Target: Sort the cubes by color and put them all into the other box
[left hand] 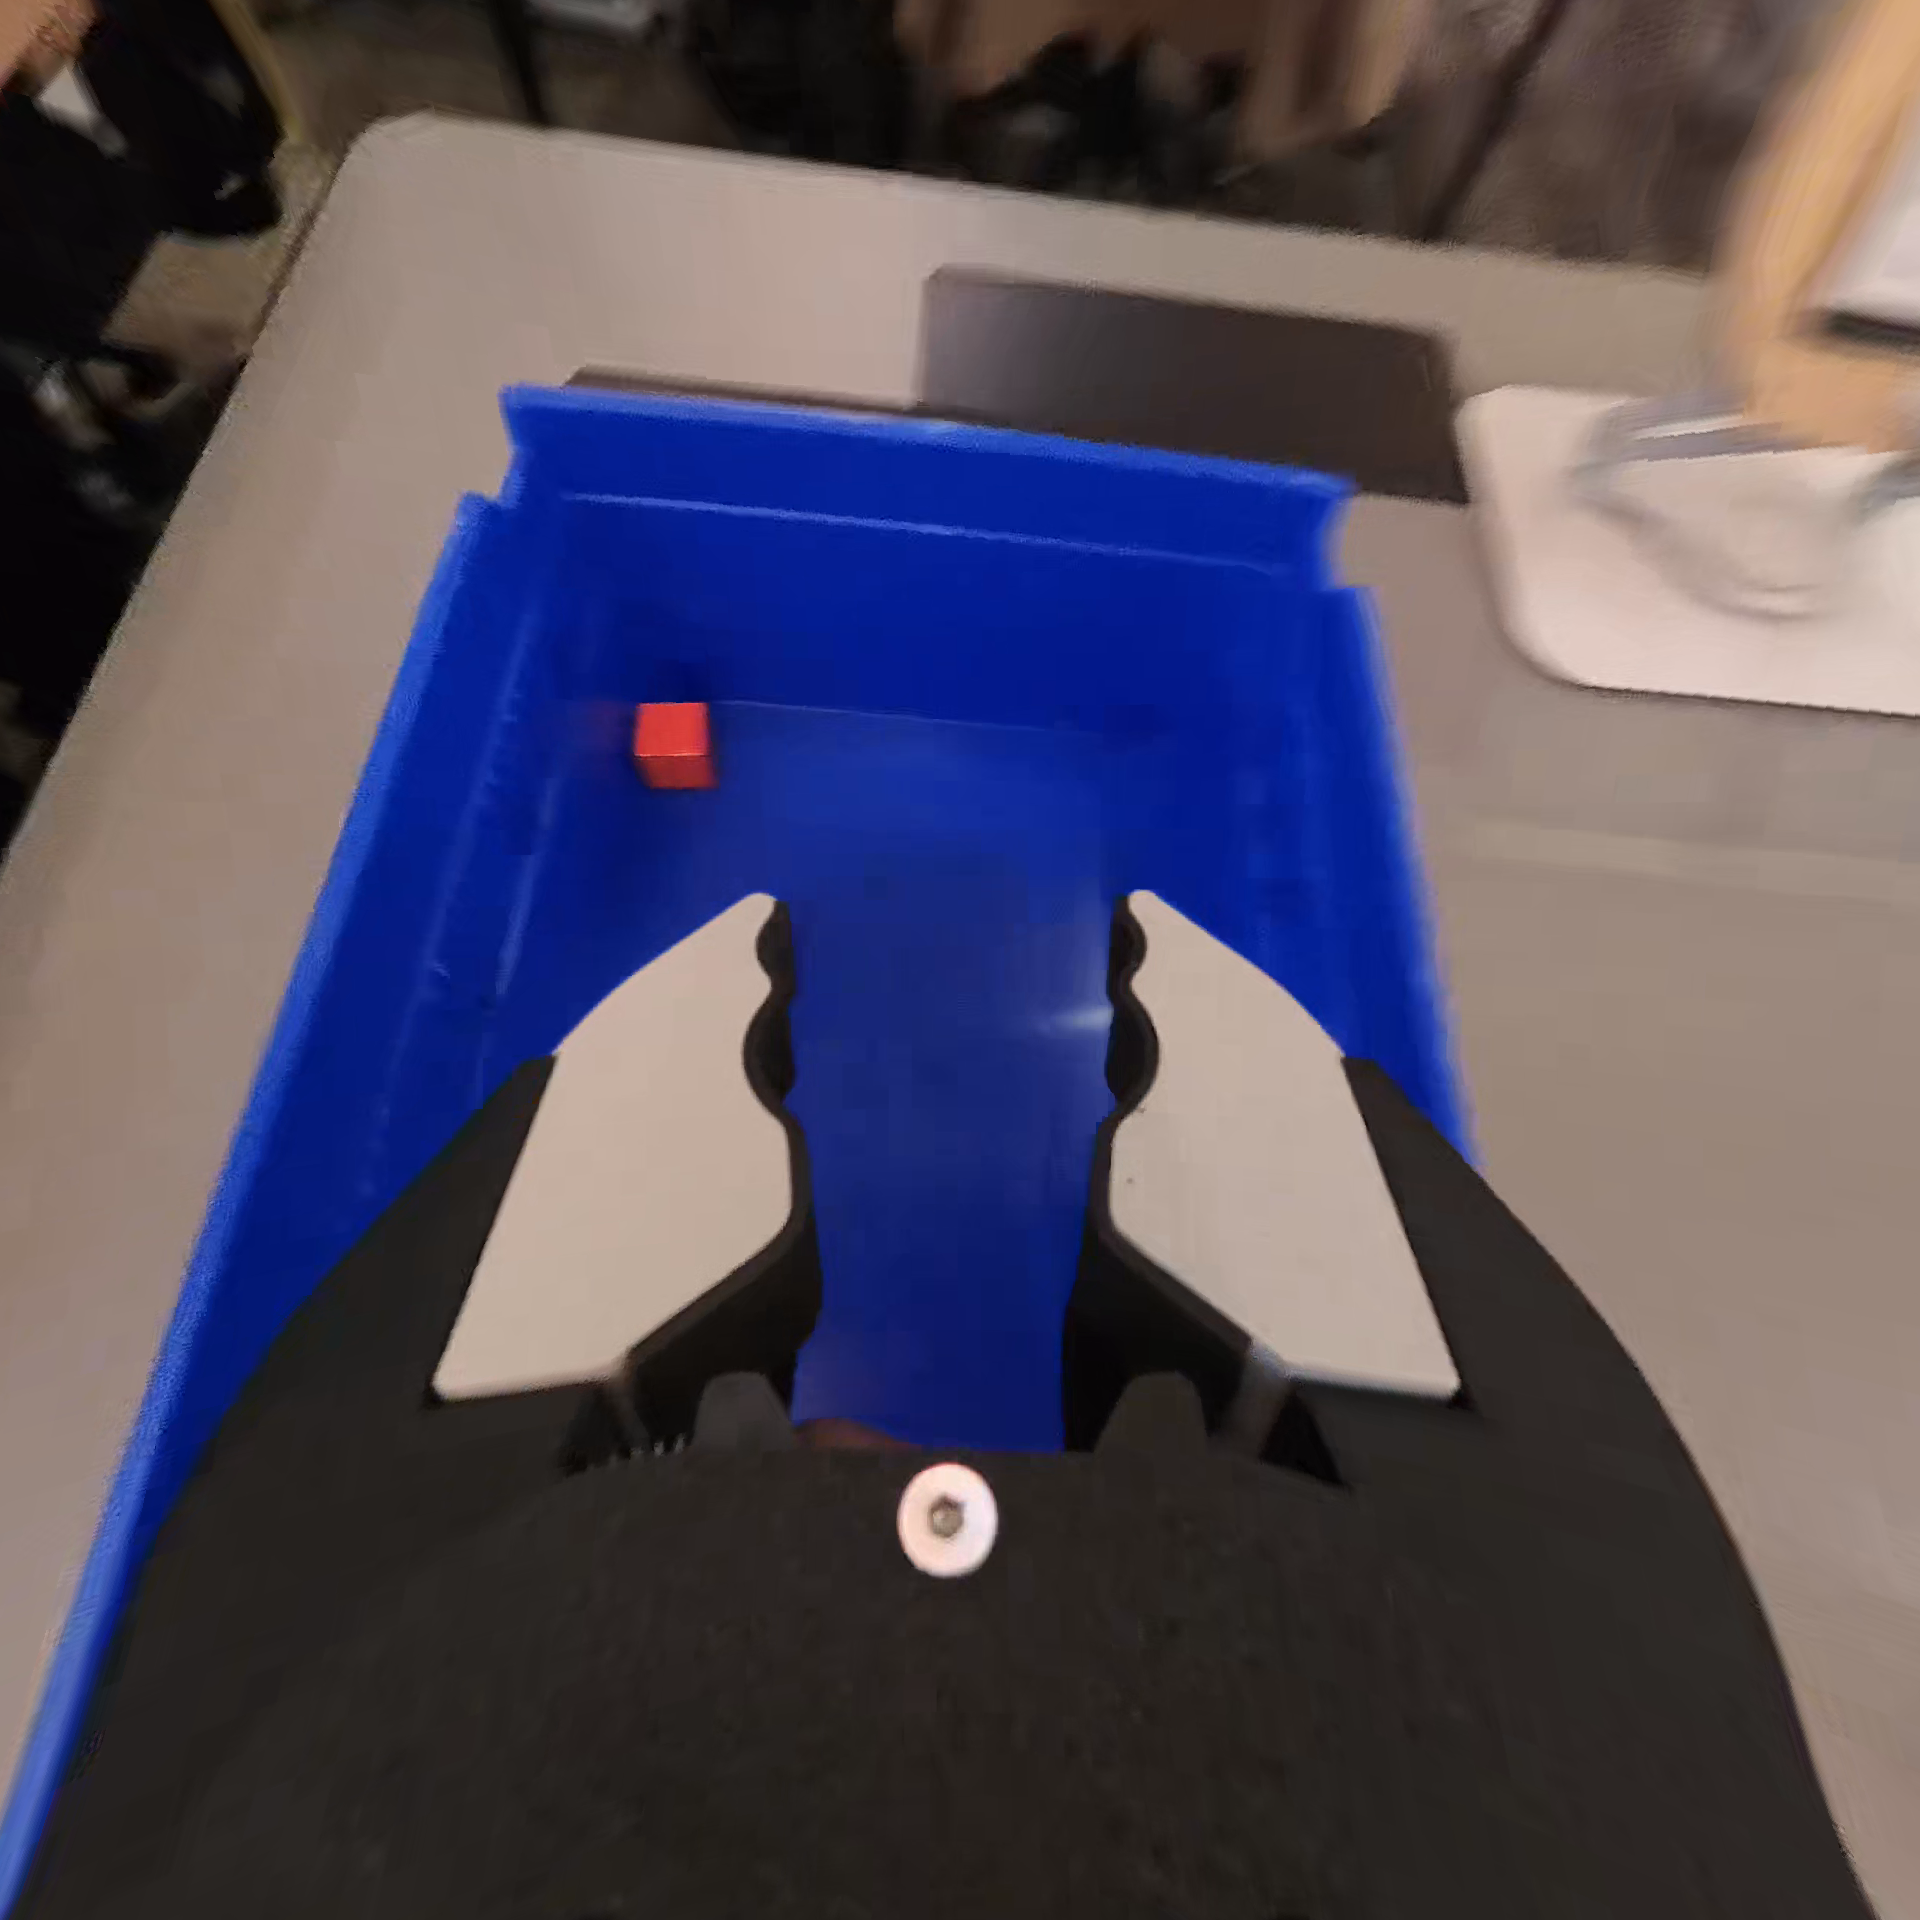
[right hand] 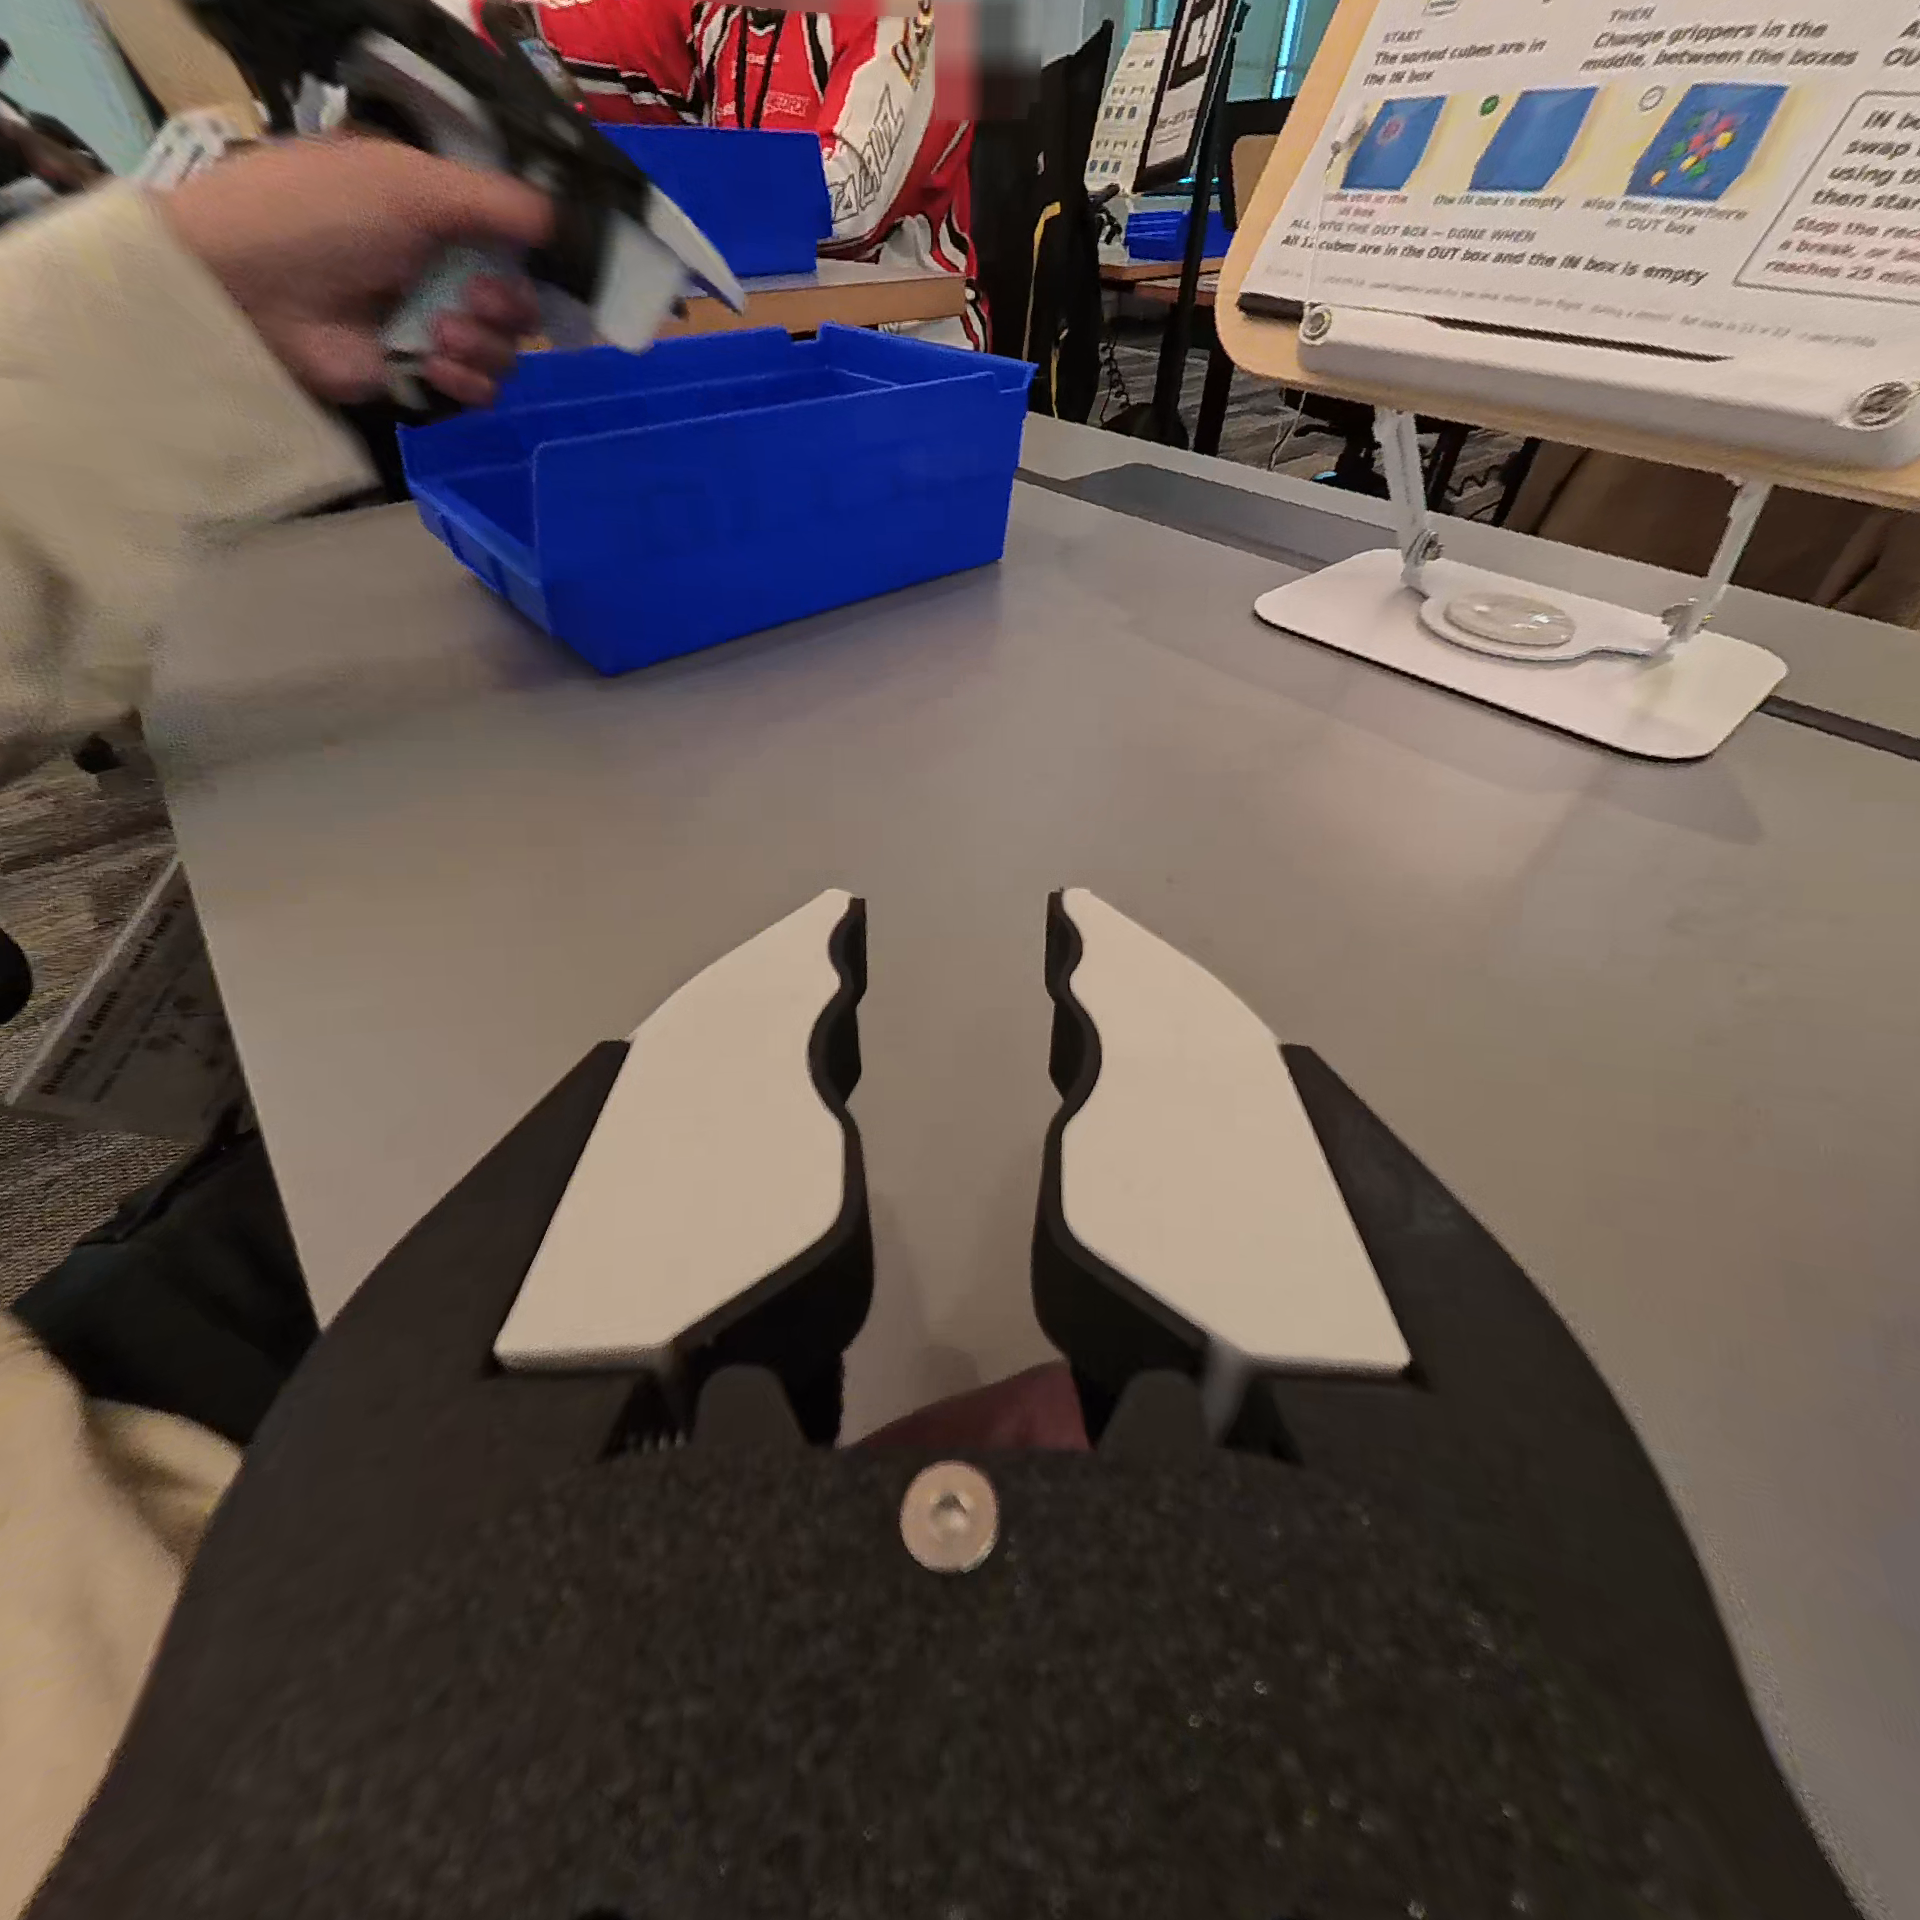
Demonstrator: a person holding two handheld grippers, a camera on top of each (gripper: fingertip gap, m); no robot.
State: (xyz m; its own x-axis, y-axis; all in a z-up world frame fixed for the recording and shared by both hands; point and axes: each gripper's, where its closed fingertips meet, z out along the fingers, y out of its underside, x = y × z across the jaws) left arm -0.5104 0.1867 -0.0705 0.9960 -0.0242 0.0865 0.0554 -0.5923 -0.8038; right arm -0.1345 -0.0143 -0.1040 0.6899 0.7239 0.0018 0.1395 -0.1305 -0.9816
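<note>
Left gripper [left hand: 951, 914] poised above the blue box [left hand: 1382, 831], fingers [left hand: 665, 1122] apart with nothing between them, only the box floor showing through the gap. One red cube [left hand: 673, 744] lying inside on the floor, at the far left corner, close against the back wall and near the left wall, well apart from the fingertips. No other cubes visible anywhere in either view; the near end of the box floor hidden behind the gripper body. Right gripper [right hand: 954, 914] low over bare grey worktop [right hand: 1247, 883], fingers [right hand: 707, 1164] also apart and holding nothing, well away from the box. From that side, the blue box [right hand: 748, 530] seen near the far left corner of the worktop, with the person's hand [right hand: 343, 260] carrying the left gripper over its rim; a white stand [right hand: 1527, 655] with an instruction sheet off to the right. Whether this box is the source or the destination: cannot tell. Judged as a step centred on the red cube, either just dropped or about to be taken. If a pick, next move calls for reaching forward and left, lowering into the corner, and squaring the fingers so the walls do not block closing
</note>
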